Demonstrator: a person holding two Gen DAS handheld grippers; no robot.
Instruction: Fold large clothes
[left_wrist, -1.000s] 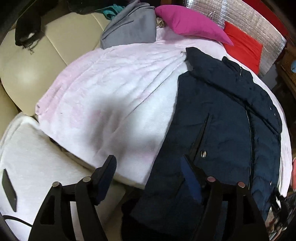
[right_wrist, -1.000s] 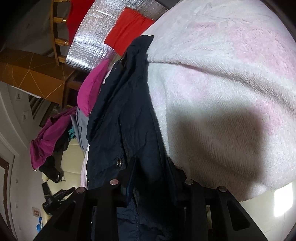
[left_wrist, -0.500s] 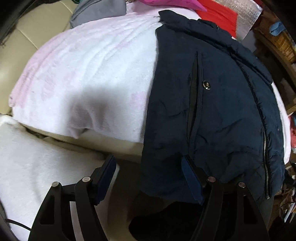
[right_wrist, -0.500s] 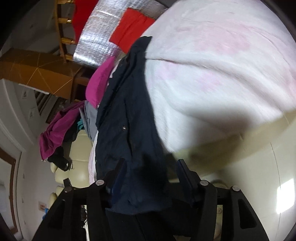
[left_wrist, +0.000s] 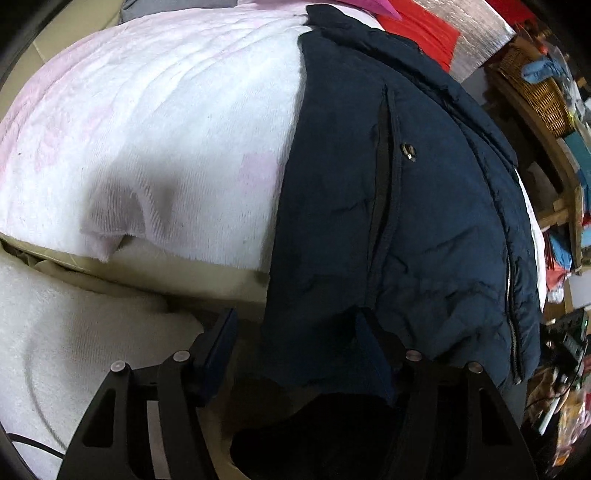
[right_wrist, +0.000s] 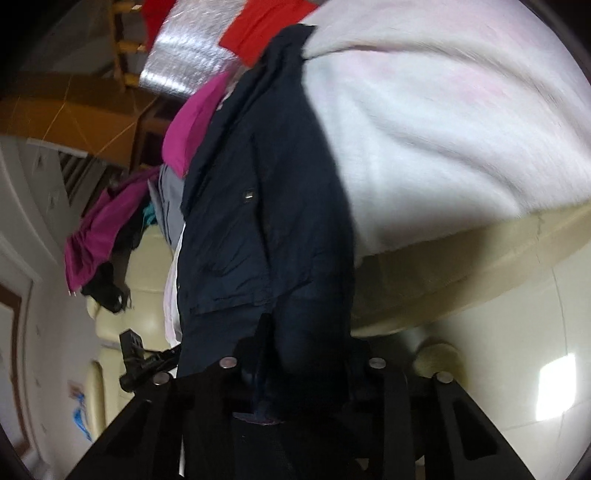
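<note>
At the sofa's front edge the navy jacket (left_wrist: 388, 221) lay on the pink blanket (left_wrist: 147, 122), its hem hanging over. We had lowered the left tongs (left_wrist: 295, 350) nearer; they were closing with the hem corner between them, not yet pressed. Our right tongs (right_wrist: 306, 354) were closing again on the hem. Beside the jacket the blanket was free.
</note>
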